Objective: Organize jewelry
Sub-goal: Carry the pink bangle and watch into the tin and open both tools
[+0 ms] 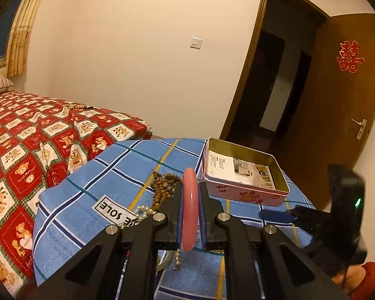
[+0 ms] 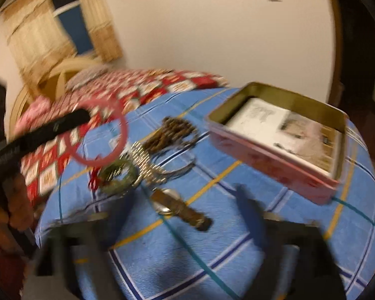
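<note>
So there's a small table under a blue plaid cloth (image 1: pixel 92 175), and an open pink rectangular metal tin (image 1: pixel 245 172) sits near its far right edge with printed paper inside. The left gripper (image 1: pixel 190 200) is clamped tight on a pink round bangle (image 1: pixel 188 207), holding it on edge up above the cloth. The right gripper (image 2: pixel 177 215) is blurry but its jaws are spread wide with nothing between them, hovering over the near side. Loose stuff sits mid-table left of the tin: brown wooden bead strand (image 1: pixel 163 187), white pearl string (image 1: pixel 142 212), green bangle (image 2: pixel 117 177), and a brown-strapped wristwatch (image 2: pixel 180 210) right under the right gripper.
</note>
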Demonstrator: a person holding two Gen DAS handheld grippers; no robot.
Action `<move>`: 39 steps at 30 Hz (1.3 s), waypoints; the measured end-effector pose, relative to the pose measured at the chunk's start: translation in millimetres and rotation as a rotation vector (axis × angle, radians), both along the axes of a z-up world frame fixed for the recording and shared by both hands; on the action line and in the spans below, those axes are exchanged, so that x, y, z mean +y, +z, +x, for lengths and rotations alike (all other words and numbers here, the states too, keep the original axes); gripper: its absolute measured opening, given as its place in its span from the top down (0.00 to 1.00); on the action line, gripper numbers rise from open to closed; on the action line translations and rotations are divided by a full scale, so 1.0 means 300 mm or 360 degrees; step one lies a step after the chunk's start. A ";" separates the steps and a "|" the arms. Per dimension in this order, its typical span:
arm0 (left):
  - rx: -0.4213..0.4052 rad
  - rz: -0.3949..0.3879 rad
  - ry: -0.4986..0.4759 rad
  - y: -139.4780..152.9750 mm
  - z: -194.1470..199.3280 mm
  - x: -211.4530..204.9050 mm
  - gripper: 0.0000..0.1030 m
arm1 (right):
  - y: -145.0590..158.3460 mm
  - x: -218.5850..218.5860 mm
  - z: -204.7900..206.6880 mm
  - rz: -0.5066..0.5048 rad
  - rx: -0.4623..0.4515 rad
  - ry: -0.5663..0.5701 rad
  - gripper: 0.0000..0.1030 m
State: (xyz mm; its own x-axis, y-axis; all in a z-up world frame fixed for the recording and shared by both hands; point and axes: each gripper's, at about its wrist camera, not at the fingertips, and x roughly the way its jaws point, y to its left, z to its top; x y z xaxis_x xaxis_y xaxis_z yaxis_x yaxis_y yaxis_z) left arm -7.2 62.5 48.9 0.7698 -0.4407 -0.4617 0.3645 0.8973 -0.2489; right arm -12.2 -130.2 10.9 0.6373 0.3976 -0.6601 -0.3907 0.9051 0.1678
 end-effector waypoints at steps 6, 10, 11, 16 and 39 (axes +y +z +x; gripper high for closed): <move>-0.0002 0.0023 0.0013 0.004 -0.006 0.000 0.91 | -0.137 0.151 0.065 -0.0410 0.0131 0.0170 0.45; 0.0013 0.0022 0.0001 -0.005 0.001 -0.012 0.91 | -0.144 0.152 0.061 -0.0430 0.0105 0.0183 0.58; 0.0015 0.0022 -0.0007 -0.007 0.002 -0.020 0.91 | -0.143 0.146 0.060 -0.0427 0.0104 0.0173 0.58; 0.0012 0.0018 -0.0046 -0.009 0.016 -0.072 0.91 | -0.076 0.031 0.051 -0.0187 0.0062 -0.0009 0.81; 0.0064 0.0141 -0.0229 -0.076 0.333 -0.551 0.91 | 0.007 -0.396 0.262 0.0219 -0.0074 -0.0728 0.81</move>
State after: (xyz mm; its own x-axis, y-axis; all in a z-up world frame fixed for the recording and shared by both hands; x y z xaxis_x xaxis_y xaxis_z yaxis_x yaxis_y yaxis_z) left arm 92.5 -102.8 26.0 0.6819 -0.5011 -0.5329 0.4818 0.8558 -0.1882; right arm 66.4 -248.9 13.0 0.7948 0.1513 -0.5878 0.0323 0.9565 0.2899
